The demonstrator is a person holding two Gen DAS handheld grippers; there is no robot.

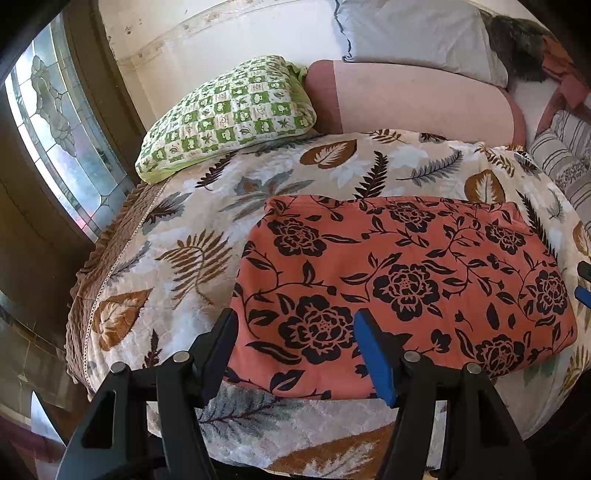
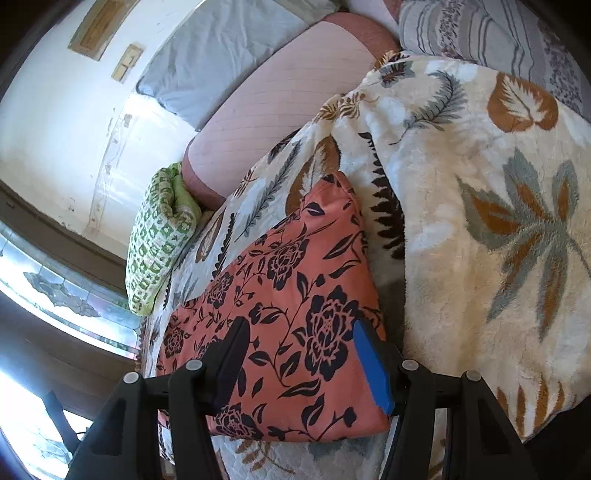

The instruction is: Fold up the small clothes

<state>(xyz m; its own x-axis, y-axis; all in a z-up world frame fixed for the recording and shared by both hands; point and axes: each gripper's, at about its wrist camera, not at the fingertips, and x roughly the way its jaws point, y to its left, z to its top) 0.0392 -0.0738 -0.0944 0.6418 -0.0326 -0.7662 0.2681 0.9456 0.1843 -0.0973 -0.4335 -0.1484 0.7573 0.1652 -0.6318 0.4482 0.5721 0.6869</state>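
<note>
An orange cloth with a black flower print (image 1: 402, 280) lies folded flat as a rectangle on the leaf-patterned blanket (image 1: 192, 236). My left gripper (image 1: 295, 321) hovers open over the cloth's near left corner, its black finger just off the left edge and the blue-padded finger (image 1: 375, 354) over the print. In the right wrist view the same cloth (image 2: 295, 280) runs away to the upper right, and my right gripper (image 2: 300, 328) stands open above its near right end. Nothing is pinched in either. The right gripper's tip (image 1: 584, 284) also shows at the left wrist view's right edge.
A green checked pillow (image 1: 229, 114) lies at the back left, with a pink bolster (image 1: 417, 99) and a grey pillow (image 1: 413, 33) behind it. A striped cushion (image 2: 491, 33) sits at the back right. The blanket is bunched up (image 2: 480, 206) beside the cloth. A window (image 1: 55, 129) is on the left.
</note>
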